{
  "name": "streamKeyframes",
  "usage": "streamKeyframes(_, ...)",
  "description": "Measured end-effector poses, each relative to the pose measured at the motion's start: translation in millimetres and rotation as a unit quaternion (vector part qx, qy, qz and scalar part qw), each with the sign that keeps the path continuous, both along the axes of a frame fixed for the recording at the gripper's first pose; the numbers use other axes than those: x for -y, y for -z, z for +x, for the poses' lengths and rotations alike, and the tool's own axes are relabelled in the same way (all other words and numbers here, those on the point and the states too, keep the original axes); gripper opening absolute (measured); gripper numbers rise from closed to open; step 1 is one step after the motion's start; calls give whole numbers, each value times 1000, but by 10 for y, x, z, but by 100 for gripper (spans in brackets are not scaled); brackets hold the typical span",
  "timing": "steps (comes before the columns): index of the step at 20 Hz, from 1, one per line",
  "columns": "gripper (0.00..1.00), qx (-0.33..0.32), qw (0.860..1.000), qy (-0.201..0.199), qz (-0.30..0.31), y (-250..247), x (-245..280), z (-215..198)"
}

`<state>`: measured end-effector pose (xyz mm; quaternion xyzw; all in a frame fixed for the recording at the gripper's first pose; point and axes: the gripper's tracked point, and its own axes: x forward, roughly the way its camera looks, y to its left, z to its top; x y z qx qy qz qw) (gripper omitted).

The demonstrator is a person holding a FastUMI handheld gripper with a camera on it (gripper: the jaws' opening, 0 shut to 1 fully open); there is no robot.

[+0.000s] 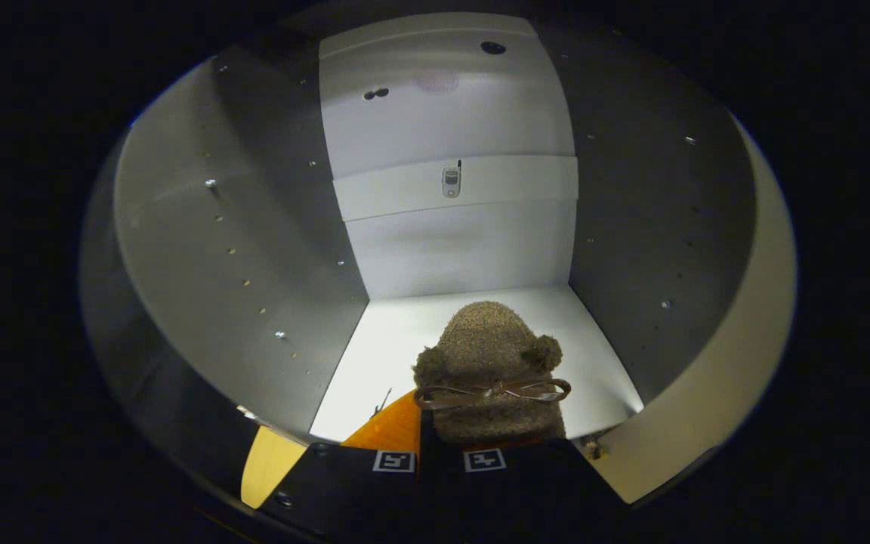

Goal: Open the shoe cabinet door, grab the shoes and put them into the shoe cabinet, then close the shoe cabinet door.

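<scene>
Your gripper [439,457] is closed on the shoe [489,374], both fingers pressing its heel end; it is a fuzzy, olive-brown slipper with a rounded toe, two small pom-pom ears and a thin glossy bow across its upper; its toe points ahead into the shoe cabinet [450,249], resting over the smooth white floor panel; flat, matte side walls dotted with shelf-pin holes rise on either side; a plain back panel carries one horizontal rail.
</scene>
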<state>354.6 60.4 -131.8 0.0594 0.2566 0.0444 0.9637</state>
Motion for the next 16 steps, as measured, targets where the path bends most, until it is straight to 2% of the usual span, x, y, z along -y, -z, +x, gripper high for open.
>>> streamKeyframes(5, 9, -16, 1000, 17, -20, 245, 13, 666)
streamKeyframes(10, 9, -28, 998, 33, -36, 457, 4, 1147)
streamKeyframes(14, 9, -40, 996, 25, -70, 624, -12, 1250)
streamKeyframes(16, 9, -38, 996, 34, -77, 627, -3, 1268)
